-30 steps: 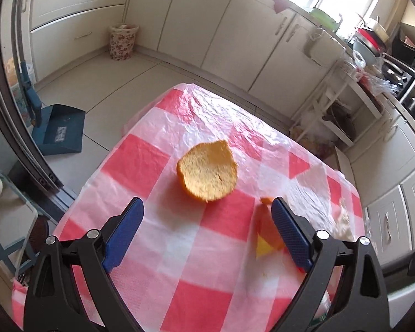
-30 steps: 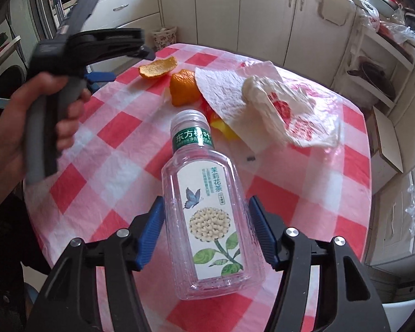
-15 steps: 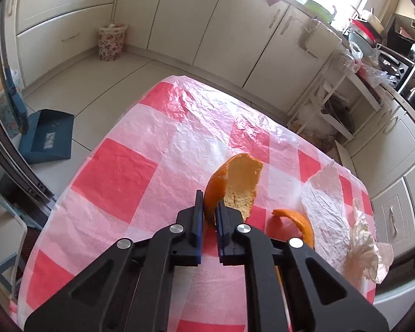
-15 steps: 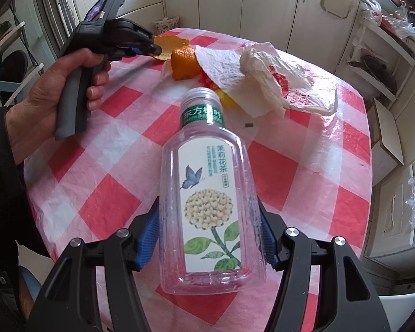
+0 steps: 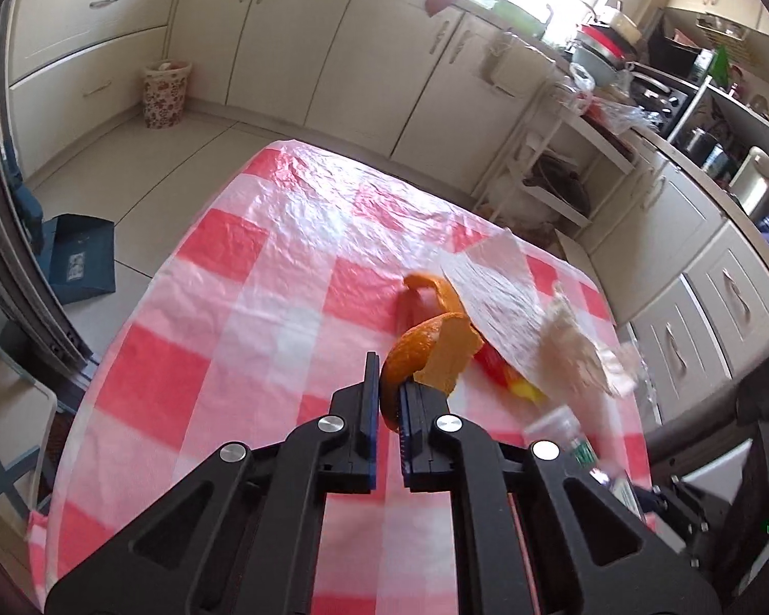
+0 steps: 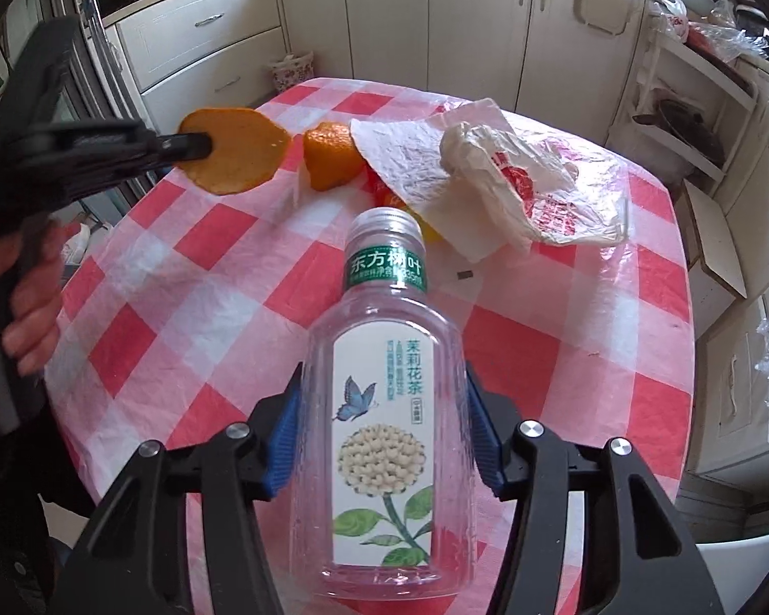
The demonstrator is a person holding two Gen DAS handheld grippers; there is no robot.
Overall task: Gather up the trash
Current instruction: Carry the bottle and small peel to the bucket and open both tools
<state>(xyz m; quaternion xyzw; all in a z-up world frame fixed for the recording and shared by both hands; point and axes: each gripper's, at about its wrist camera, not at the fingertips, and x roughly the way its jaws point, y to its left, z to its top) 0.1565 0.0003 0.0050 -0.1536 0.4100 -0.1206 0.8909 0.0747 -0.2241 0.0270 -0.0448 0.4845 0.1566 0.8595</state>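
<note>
Our left gripper (image 5: pixel 388 400) pinches a peel (image 5: pixel 430 356) above the bench (image 5: pixel 261 307); our right gripper (image 6: pixel 382 430) clamps the bottle (image 6: pixel 384 410), cap toward twelve o'clock.

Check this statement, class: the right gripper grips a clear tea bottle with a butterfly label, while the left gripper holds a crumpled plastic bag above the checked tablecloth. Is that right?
One detail is wrong. The left gripper holds an orange peel, not the plastic bag, which lies on the checked tablecloth; the right wrist view shows it. The right gripper does grip the tea bottle.
</note>
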